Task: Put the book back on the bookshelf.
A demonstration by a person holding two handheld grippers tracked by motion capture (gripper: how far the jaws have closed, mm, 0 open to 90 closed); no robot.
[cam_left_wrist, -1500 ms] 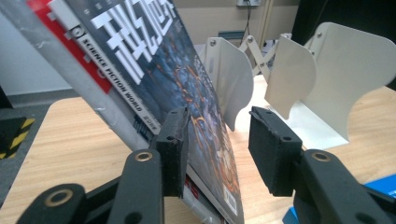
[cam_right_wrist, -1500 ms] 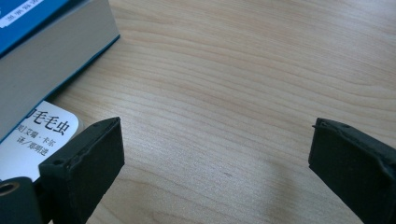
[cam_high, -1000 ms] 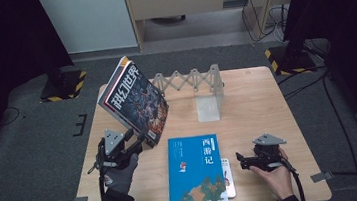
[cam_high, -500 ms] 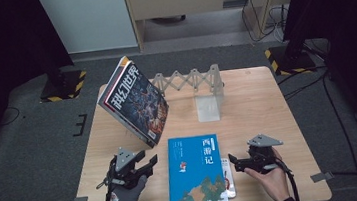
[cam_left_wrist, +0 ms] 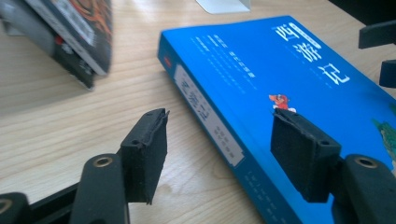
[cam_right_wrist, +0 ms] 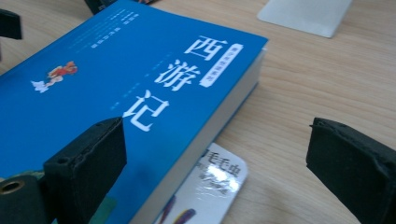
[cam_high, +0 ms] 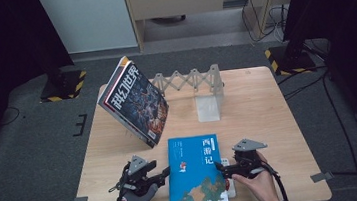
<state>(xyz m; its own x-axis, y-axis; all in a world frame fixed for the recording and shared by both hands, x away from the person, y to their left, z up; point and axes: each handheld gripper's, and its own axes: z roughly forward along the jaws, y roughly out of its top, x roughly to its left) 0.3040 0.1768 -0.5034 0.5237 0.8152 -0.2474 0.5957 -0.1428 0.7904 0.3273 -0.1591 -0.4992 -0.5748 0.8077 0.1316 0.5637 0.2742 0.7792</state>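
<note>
1. Dark curtains and grey floor ring a pale wooden worktop (cam_high: 269, 121), with a cabinet and white panel behind it.
2. Lying flat near the worktop's front edge, midway between the two hands, is a thick blue book (cam_high: 198, 174) with white characters on its cover; its spine faces the left hand.
3. Behind it and to the left, a dark magazine (cam_high: 134, 102) stands tilted, leaning back on a white folding rack (cam_high: 189, 80) that stretches along the rear of the worktop.
4. A clear plastic stand (cam_high: 207, 108) sits just in front of the rack's right end, well apart from the blue book.
5. From the bottom of the high view, a gloved left hand brings the left hand-held gripper (cam_high: 163, 174) to the book's spine side; its jaws have just been opening and now stand wide. In the left gripper view one pad (cam_left_wrist: 145, 151) is over bare wood and the other over the cover, with the spine edge between them but not pressed.
6. At the book's opposite long edge, the right hand-held gripper (cam_high: 222, 169) stands wide as well, straddling the page edge without clamping it.
7. A small glossy card (cam_right_wrist: 210, 186) lies partly under that edge of the book.
</note>
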